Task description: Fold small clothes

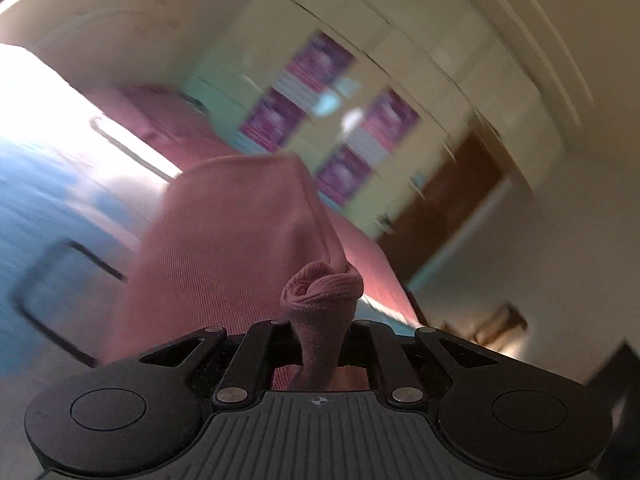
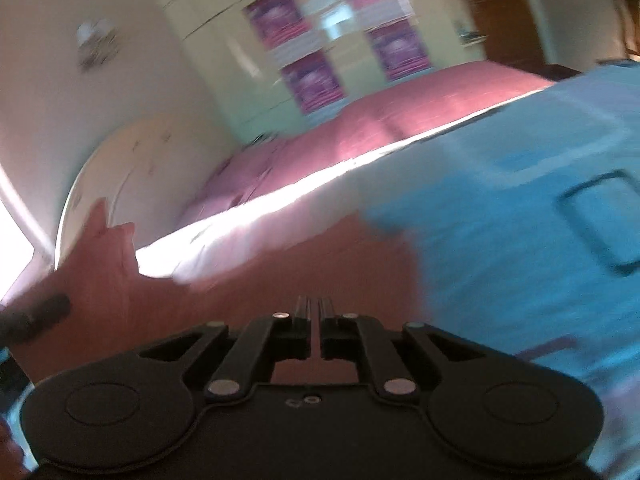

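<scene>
The left gripper [image 1: 320, 324] is clamping a bunched fold of a pink garment [image 1: 224, 248], which is hanging in front of it and trailing down to its left, above a blue sheet [image 1: 48, 192]. The right gripper [image 2: 315, 312] is showing its fingers nearly together, holding nothing, with blurred pink cloth lying just beyond them.

pink garment [image 1: 224, 248], blue sheet [image 2: 500, 208]
</scene>
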Available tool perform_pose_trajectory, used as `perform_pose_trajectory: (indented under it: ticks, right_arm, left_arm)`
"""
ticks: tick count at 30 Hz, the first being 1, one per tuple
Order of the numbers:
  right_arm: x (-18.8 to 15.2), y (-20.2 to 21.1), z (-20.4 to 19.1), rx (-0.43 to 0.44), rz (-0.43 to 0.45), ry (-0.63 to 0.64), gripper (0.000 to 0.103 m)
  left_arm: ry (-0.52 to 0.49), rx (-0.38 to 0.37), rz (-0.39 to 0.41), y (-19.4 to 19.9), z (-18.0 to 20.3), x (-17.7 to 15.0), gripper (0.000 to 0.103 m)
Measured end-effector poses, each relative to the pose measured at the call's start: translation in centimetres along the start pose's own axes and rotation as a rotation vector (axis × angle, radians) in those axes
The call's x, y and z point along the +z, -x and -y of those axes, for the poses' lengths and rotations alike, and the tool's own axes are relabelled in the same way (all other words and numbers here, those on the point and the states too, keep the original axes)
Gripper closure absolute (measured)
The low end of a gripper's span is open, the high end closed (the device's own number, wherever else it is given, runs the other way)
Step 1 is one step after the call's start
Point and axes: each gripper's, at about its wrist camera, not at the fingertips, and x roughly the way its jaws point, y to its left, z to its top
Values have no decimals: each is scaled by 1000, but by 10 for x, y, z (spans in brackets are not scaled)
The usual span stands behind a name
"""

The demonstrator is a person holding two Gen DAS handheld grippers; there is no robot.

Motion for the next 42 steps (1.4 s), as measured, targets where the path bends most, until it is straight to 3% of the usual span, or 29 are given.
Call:
perform_pose_trajectory:
  ticks: [3,5,6,7,10,12,14,19,22,26,28,32,33,37,42]
  right_arm:
    - [11,19,36,-12,17,-62,95]
    - [12,26,55,-2,6,-90,83]
    - [12,28,64,9,-5,-105,71]
    - [11,28,71,13,-18,-123,63]
    - [11,31,75,78,-44,-135,66]
    - [12,26,72,135,-75,-116,68]
    - [11,18,64,179,-104,-100,70]
    - [0,-15,42,187,-202,-49,70]
    - [-3,-31,34,163,-257,-13,69]
    - [-8,-48,26,137,-337,39,74]
    - [-6,-48,19,105,-327,78,67]
    - [-7,-51,16,77,-336,107,64]
    - [-8,-52,15,86,-340,103,66]
    - [-8,-54,4,92,-338,169,92]
    - [-2,-36,-22,42,-250,322,94]
  left_arm:
    - [-32,-28,-128,-42,38,-38,94]
    - [-63,-12,-319,-82,58,-77,85]
    - [-71,13,-410,-95,64,-90,79]
    - [-81,16,-438,-95,69,-97,78]
    - [-130,-50,-337,-55,77,-74,74]
    - [-172,-21,-245,-28,65,-44,73]
    - [-235,61,-188,-19,47,-22,73]
    - [-221,212,-236,-49,-12,7,73]
    - [-206,200,-274,-54,-35,-3,73]
    - [-217,191,-271,-55,-34,-5,73]
    - [-211,181,-262,-50,-34,-3,73]
    - [-244,146,-223,-45,-44,-3,73]
    - [-250,144,-241,-48,-47,-4,73]
    - [-280,149,-313,-62,-51,-4,73]
    - [-365,97,-281,-56,-22,1,73]
